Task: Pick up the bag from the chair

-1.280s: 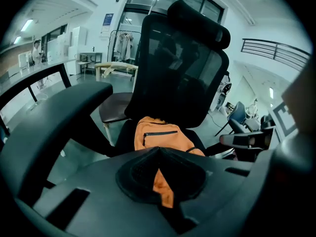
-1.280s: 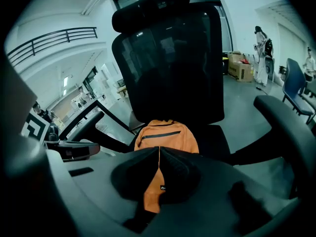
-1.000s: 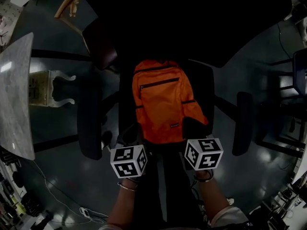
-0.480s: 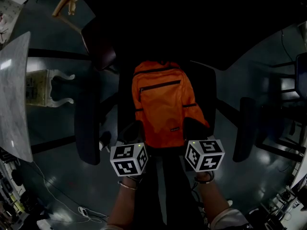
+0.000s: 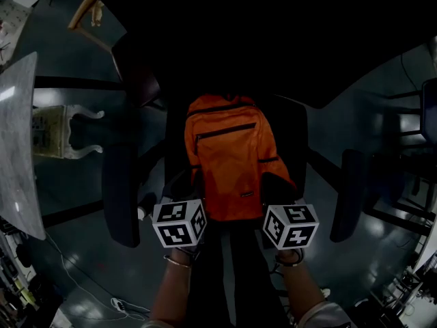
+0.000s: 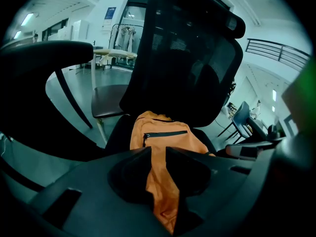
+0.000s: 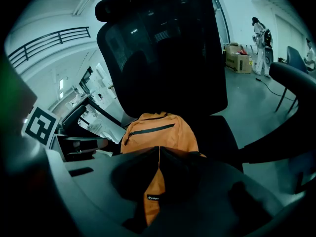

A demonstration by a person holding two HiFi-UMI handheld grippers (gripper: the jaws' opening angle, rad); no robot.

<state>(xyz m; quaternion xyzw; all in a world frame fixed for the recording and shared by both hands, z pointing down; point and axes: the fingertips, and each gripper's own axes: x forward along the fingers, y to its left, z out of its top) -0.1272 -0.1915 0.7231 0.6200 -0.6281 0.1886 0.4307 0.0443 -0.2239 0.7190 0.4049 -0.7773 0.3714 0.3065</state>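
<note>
Head view: the left gripper point(image 5: 186, 191) and the right gripper point(image 5: 276, 187), each with a black-and-white marker cube, sit side by side at the front edge of the black office chair point(image 5: 295, 137). Both point at the lower end of the orange fabric backpack point(image 5: 231, 157). The backpack lies flat on the chair's seat, zip pocket up and top end toward the backrest. Only this view shows both of the chair's padded armrests point(image 5: 120, 198) at once. It also shows a grey stone-look tabletop point(image 5: 17, 135) well to the chair's left.

Left gripper view: the left gripper's jaws stand parted and have just been opening. A strip of the backpack's orange cloth shows through the gap between them, but the pads do not press on it. The chair's mesh backrest rises behind the backpack. A brown-seated side chair point(image 6: 108, 101) stands past the chair's left side, which the right gripper view does not show.

Right gripper view: the right gripper's jaw tips meet, clenched, just in front of the backpack's lower edge. A small white logo shows below them. Far off past the chair's right side stand a person point(image 7: 259, 33) and cardboard boxes point(image 7: 238, 58).

Counted: one backpack, one office chair, two grippers.
</note>
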